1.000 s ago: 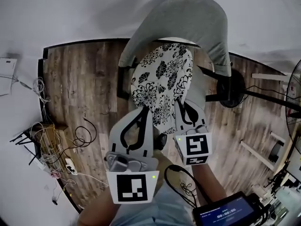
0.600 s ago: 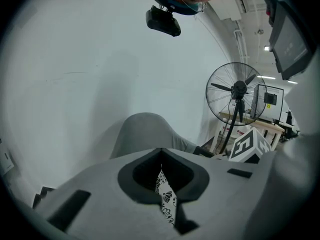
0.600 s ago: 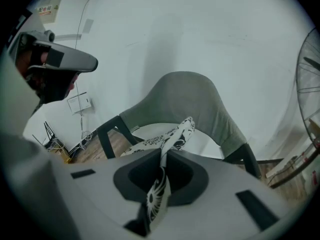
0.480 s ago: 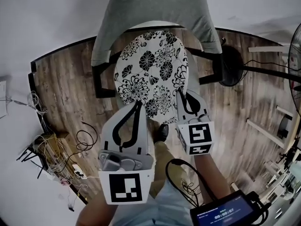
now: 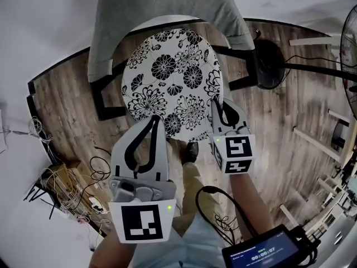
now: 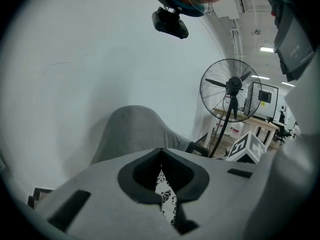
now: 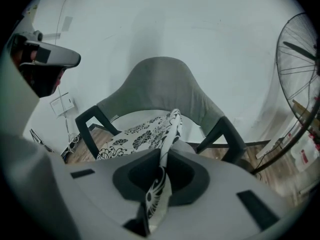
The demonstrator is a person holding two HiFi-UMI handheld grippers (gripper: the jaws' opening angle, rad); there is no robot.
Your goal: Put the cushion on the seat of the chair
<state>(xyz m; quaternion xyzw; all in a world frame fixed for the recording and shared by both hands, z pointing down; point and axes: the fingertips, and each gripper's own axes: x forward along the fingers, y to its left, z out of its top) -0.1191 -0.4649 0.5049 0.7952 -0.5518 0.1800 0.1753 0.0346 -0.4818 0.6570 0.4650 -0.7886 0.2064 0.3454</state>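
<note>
A round cushion (image 5: 173, 88) with black flowers on white lies flat above the seat of a grey chair (image 5: 162, 10) with dark arms. My left gripper (image 5: 154, 119) is shut on the cushion's near edge, where a strip of the print (image 6: 165, 204) shows between its jaws. My right gripper (image 5: 216, 100) is shut on the cushion's near right edge; the fabric (image 7: 162, 184) runs up through its jaws toward the chair (image 7: 160, 91). The seat itself is mostly hidden beneath the cushion.
A standing fan (image 5: 268, 66) is right of the chair, also seen as a fan (image 6: 230, 91) in the left gripper view. Tangled cables (image 5: 61, 188) lie on the wooden floor at the left. A white wall is behind the chair. A screen device (image 5: 268, 253) sits at the bottom right.
The cushion has swung from hanging nearly upright to lying flat over the seat, and both grippers have moved forward with it toward the chair.
</note>
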